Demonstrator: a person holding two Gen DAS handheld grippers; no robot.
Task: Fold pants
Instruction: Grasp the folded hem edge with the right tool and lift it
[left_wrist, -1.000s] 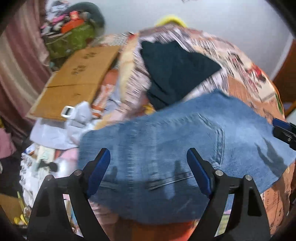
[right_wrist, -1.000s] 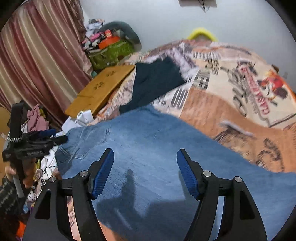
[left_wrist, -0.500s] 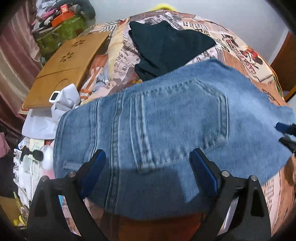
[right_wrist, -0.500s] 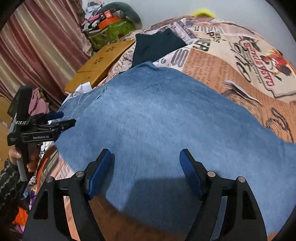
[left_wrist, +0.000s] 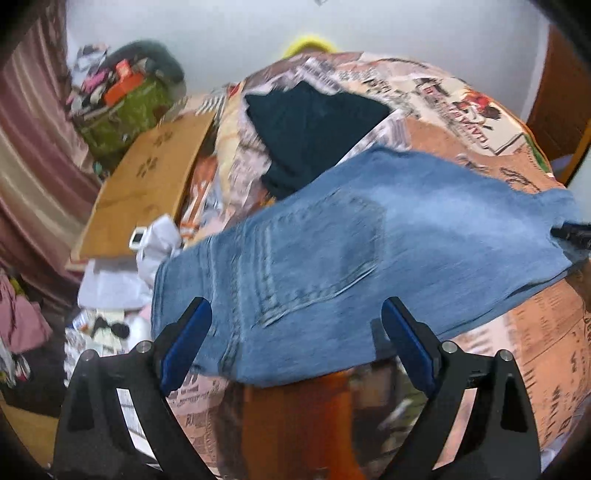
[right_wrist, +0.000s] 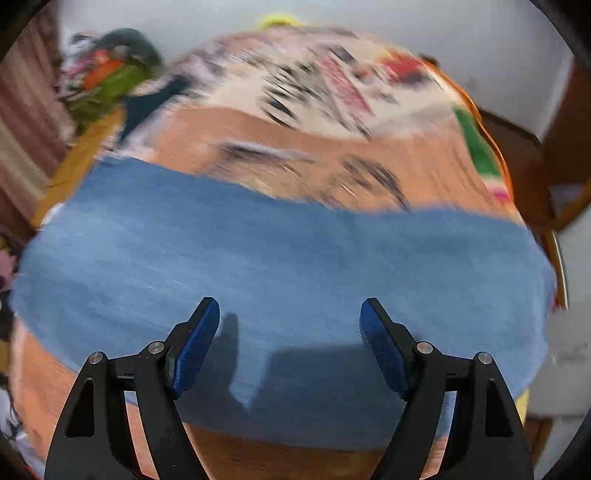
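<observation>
- Light blue denim pants (left_wrist: 369, 258) lie spread flat on a bed with an orange newspaper-print blanket (left_wrist: 461, 122); back pocket faces up, waistband end toward the left edge of the bed.
- Left tongs (left_wrist: 295, 328) spread wide, empty, hovering over the near edge of the denim by the pocket.
- Right tongs (right_wrist: 290, 325) also spread, nothing pinched, over the plain leg section (right_wrist: 280, 258).
- Dark navy folded garment (left_wrist: 314, 125) lies just beyond the pants, appears to touch the far edge.
- Risk: pinching only the top layer, so the fold drags unevenly and bunches.
- Risk: the waistband overhangs the bed's edge near the floor clutter (left_wrist: 110, 288); a one-sided pull could slide the pants off.
- Right view is motion-blurred, so grip placement is uncertain.
</observation>
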